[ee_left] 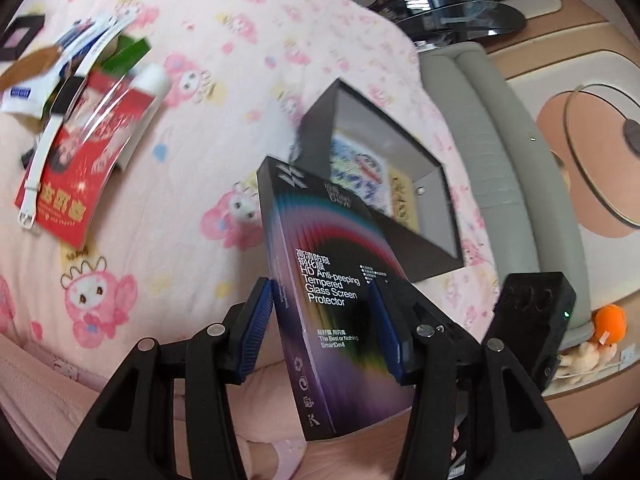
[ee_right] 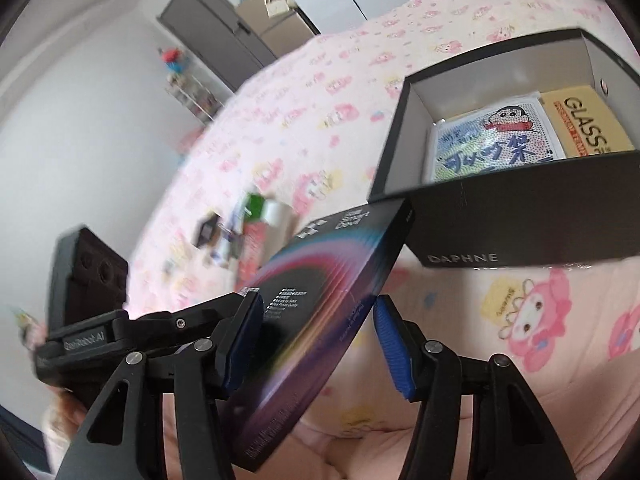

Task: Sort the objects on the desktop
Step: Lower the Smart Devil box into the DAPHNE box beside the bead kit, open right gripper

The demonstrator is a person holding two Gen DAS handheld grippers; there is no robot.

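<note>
We count one screen-protector box (ee_left: 320,300) held up off the bed, and one open black storage box (ee_right: 520,216) holding two flat packets: one cartoon packet (ee_right: 492,144) and one yellow glass-protector packet (ee_right: 588,120). On the pink bedspread we count one red booklet (ee_left: 68,172), one white watch strap (ee_left: 44,148), and two claws: left claw (ee_left: 324,328), right claw (ee_right: 320,344).

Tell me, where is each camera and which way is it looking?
Left wrist: sits on the left gripper, faces down across the pink blanket; its fingers grip the screen protector box.
Right wrist: sits on the right gripper, faces the open black box; its own fingers and the left gripper show.
Shared: screen protector box, black box, pink blanket.
</note>
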